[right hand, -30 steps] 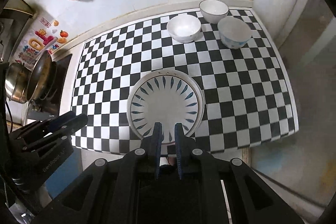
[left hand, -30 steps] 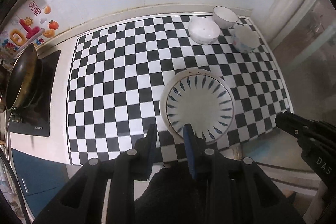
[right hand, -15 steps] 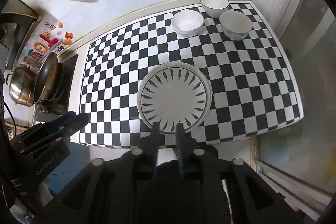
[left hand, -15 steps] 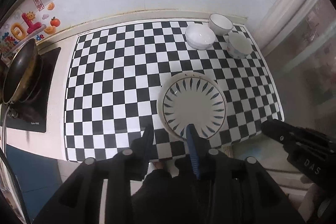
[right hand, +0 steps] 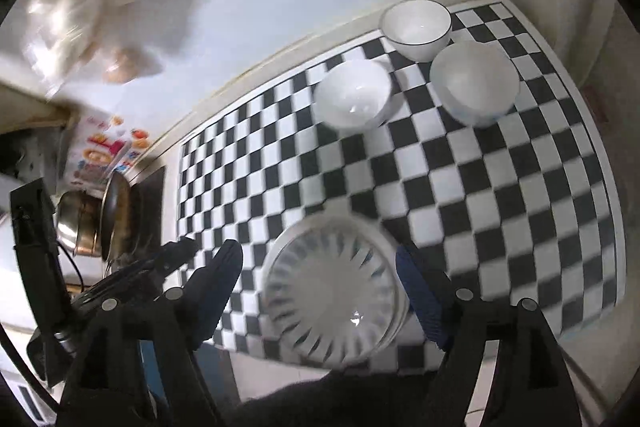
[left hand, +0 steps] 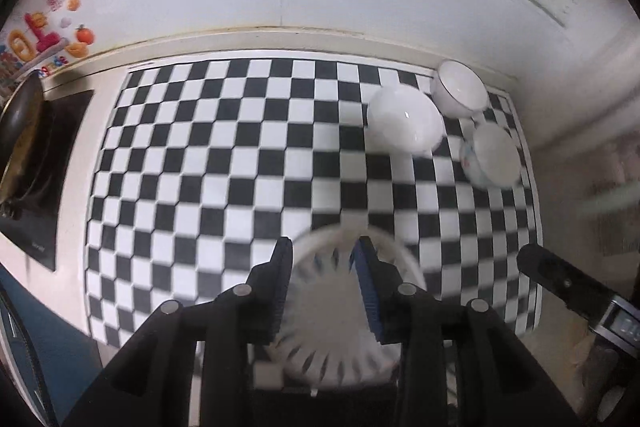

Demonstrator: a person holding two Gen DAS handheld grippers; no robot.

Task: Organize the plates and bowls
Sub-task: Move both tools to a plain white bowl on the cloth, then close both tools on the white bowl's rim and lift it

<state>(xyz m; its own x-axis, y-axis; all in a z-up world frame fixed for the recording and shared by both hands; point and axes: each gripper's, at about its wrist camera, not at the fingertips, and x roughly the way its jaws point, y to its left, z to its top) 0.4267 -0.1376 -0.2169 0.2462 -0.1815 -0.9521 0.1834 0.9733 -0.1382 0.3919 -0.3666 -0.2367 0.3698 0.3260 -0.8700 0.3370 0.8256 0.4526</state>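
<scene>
Both claws apparently above plate [right hand: 332, 295].

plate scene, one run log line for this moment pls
left gripper: open, over plate | right gripper: open wide, straddling plate | three bowls: far corner, untouched

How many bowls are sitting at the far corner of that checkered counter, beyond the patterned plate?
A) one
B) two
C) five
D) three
D: the right wrist view shows three bowls clustered at the far corner, a dark-rimmed bowl, a plain white bowl and a blue-marked bowl, all beyond the patterned plate on the checkered counter.
</scene>
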